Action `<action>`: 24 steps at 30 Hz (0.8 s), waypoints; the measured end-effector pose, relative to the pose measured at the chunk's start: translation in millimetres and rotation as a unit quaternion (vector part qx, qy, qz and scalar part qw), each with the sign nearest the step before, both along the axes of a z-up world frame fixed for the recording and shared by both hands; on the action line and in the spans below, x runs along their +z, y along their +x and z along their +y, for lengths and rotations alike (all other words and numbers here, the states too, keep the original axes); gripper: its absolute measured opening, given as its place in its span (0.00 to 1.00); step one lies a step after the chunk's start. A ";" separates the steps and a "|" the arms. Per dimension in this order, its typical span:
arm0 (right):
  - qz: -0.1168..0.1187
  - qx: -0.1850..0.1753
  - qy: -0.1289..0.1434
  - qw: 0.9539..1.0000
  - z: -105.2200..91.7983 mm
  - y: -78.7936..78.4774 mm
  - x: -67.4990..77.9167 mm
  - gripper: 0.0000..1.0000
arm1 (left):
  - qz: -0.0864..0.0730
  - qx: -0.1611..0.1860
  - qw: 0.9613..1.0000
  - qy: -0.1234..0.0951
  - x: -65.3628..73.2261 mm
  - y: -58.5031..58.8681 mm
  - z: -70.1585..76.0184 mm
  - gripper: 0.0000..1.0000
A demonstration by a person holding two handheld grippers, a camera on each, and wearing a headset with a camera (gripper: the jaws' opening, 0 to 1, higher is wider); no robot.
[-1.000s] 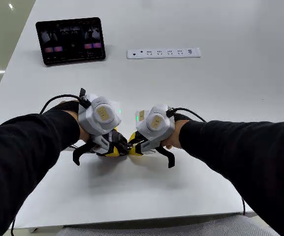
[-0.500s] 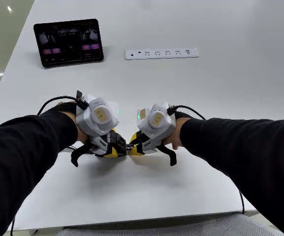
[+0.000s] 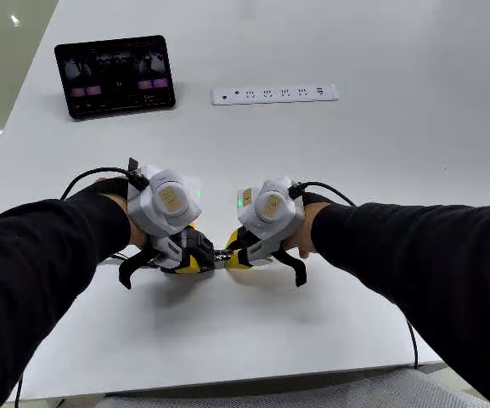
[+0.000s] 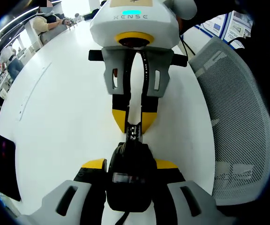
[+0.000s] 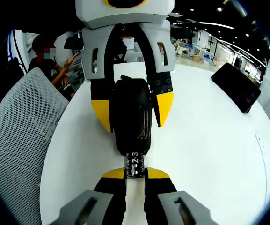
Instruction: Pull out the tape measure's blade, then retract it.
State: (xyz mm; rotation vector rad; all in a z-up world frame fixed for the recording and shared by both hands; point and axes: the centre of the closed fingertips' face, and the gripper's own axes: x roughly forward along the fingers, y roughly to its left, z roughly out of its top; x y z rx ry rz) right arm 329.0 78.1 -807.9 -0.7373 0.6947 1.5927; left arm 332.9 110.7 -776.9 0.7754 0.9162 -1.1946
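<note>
A black tape measure (image 4: 130,185) sits between the jaws of my left gripper (image 4: 130,165), which is shut on its case. A short length of blade (image 4: 134,133) with black numbers runs out of it to my right gripper (image 5: 135,172), whose yellow-tipped jaws are shut on the blade (image 5: 135,161) close to the case (image 5: 131,117). In the head view the left gripper (image 3: 194,258) and the right gripper (image 3: 234,257) face each other tip to tip just above the white table (image 3: 355,153), with the blade (image 3: 220,254) barely showing between them.
A dark tablet (image 3: 115,75) stands at the table's far left and a white power strip (image 3: 274,93) lies beyond the grippers. Cables trail from both grippers. A grey mesh chair (image 4: 237,117) is at the table's near edge.
The two grippers have drawn slightly apart, and a short piece of blade now shows between them. The head camera has shifted a little.
</note>
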 end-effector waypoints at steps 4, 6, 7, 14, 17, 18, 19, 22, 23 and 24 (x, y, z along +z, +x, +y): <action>0.002 -0.001 -0.001 1.000 -2.0 0.7 -0.1 0.11 | 0.000 0.000 1.000 0.001 -0.3 -0.2 0.0 0.32; 0.001 -0.001 -0.002 1.000 -3.4 0.7 -0.2 0.11 | 0.000 0.001 1.000 0.001 -0.3 -0.3 -0.1 0.32; 0.000 -0.001 -0.002 1.000 -4.0 0.8 -0.2 0.11 | 0.000 0.001 1.000 0.001 -0.4 -0.2 0.0 0.32; -0.004 0.000 -0.005 1.000 -9.7 1.8 0.9 0.11 | 0.001 0.004 1.000 -0.001 -0.6 0.2 -0.2 0.32; -0.005 0.001 -0.006 1.000 -11.4 2.5 0.6 0.11 | 0.001 0.004 1.000 -0.002 -0.9 0.5 0.0 0.32; -0.005 0.001 -0.007 1.000 -11.9 2.8 0.3 0.11 | 0.001 0.004 1.000 -0.002 -1.0 0.5 0.0 0.32; -0.005 0.001 -0.007 1.000 -12.8 3.0 0.3 0.11 | 0.001 0.004 1.000 -0.002 -1.2 0.7 0.1 0.32; -0.006 0.003 -0.009 1.000 -15.0 3.2 0.5 0.11 | 0.001 0.005 1.000 -0.002 -1.4 0.8 0.3 0.32; -0.006 0.003 -0.009 1.000 -15.7 3.2 0.7 0.11 | 0.001 0.005 1.000 -0.002 -1.0 0.4 0.2 0.32; -0.006 0.002 -0.009 1.000 -16.5 3.4 0.7 0.11 | 0.001 0.005 1.000 -0.001 -0.7 0.1 0.1 0.32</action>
